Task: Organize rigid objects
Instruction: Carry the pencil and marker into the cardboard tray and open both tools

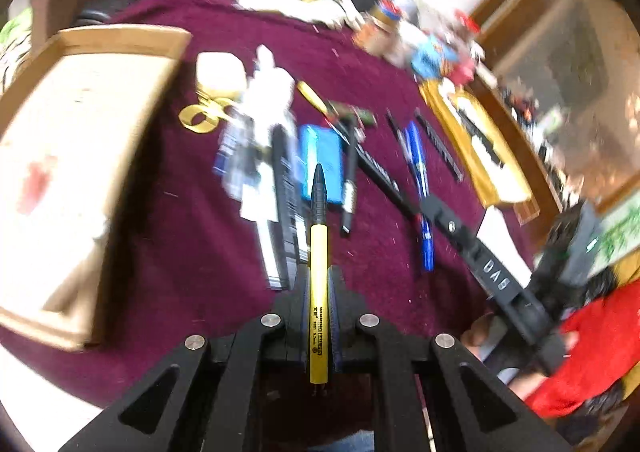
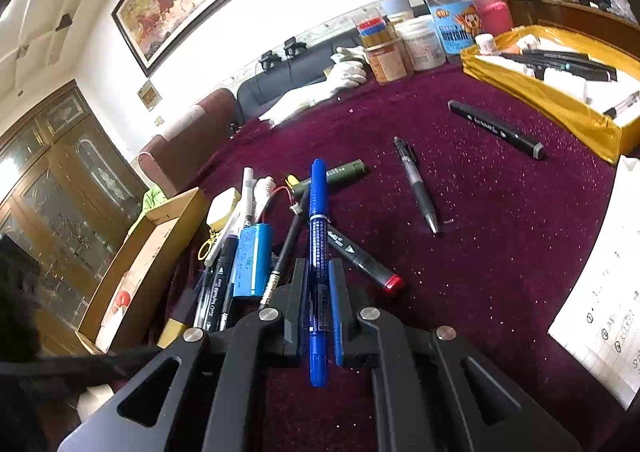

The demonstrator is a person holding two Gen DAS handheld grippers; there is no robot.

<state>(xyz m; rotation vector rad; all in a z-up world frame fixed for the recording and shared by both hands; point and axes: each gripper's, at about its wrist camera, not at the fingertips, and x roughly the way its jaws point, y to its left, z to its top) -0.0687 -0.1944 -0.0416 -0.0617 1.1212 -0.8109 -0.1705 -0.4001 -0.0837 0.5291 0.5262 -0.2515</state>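
Left wrist view: left hand-held gripper [image 1: 319, 292] pinches a yellow pen [image 1: 318, 272] above the counter [image 1: 180, 236]; right hand-held gripper [image 2: 319, 284] pinches a blue marker [image 2: 318, 236]. Keep both level, lowering gently into the yellow tray [image 2: 560, 107].

We see strong motion blur across the left wrist view: the cardboard box [image 1: 76, 171] and the jars beyond the maroon cloth [image 1: 200, 252] smear badly, while the yellow pen [image 1: 319, 292] stays sharp. The right wrist view is crisp, and the white wall [image 2: 280, 3] above the cloth is close to washed out. Soft shadows fall beside the pens lying on the cloth. Both views bend hard towards their dark rounded corners.
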